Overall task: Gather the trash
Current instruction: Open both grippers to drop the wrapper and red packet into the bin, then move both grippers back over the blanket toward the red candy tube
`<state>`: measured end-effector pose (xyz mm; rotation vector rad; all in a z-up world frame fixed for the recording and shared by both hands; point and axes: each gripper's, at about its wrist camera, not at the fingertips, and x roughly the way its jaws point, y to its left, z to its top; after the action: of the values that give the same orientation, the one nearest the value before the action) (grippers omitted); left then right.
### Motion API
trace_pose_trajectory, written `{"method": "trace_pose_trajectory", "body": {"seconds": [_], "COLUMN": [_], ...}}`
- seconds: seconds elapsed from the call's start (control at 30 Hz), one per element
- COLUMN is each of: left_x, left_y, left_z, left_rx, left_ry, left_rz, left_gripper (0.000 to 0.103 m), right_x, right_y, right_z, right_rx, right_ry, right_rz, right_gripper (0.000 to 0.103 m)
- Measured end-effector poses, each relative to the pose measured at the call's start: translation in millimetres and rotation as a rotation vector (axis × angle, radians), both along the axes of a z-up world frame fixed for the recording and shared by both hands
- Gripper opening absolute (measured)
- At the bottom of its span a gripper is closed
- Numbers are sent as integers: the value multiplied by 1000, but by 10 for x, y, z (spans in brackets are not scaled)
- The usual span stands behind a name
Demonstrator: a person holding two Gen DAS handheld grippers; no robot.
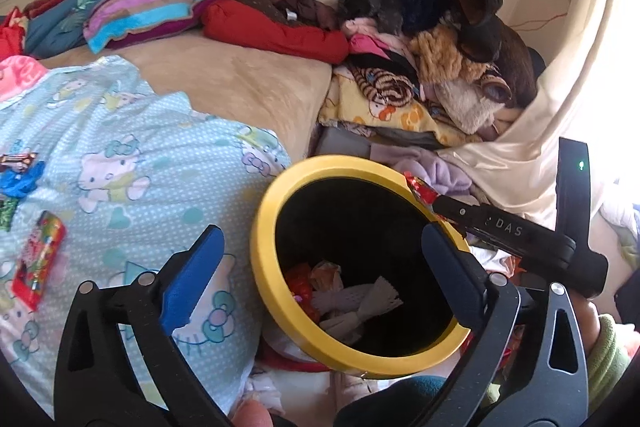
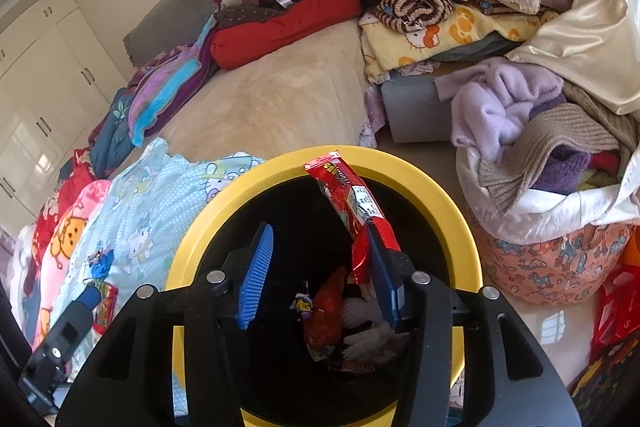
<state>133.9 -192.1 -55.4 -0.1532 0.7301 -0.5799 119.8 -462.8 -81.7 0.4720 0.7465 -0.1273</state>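
Note:
A black bin with a yellow rim stands beside the bed and holds several wrappers. My right gripper is open over the bin's mouth. A red snack wrapper clings to its right finger and hangs over the opening; its tip shows in the left wrist view. My left gripper is open and empty, its fingers straddling the bin's near rim. A red wrapper and other wrappers lie on the light blue Hello Kitty quilt.
A pile of clothes and plush toys covers the far side of the beige bed. A laundry basket with knitwear stands right of the bin. White wardrobes line the left wall.

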Motion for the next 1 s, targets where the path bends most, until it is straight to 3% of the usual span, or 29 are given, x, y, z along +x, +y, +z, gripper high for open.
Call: {"method": "trace_pose_trajectory", "body": {"seconds": [0.37,0.7,1.0], "left_x": [-62,-82,-125], "left_y": [308,729,991], "left_z": [170,261,266], "left_rx": [-34,-75,-81], "left_ry": [-36,-45,-49], "left_rz": [69,147,184], "left_gripper": [92,92,92], "right_x": [67,203,270], "right_y": [244,861,1422], "right_z": [16,-96,-233], "right_rx": [-40,-104,-152], "right_ry": [25,81,123], "right_rz": [100,253,381], "right_gripper": [49,60,64]}}
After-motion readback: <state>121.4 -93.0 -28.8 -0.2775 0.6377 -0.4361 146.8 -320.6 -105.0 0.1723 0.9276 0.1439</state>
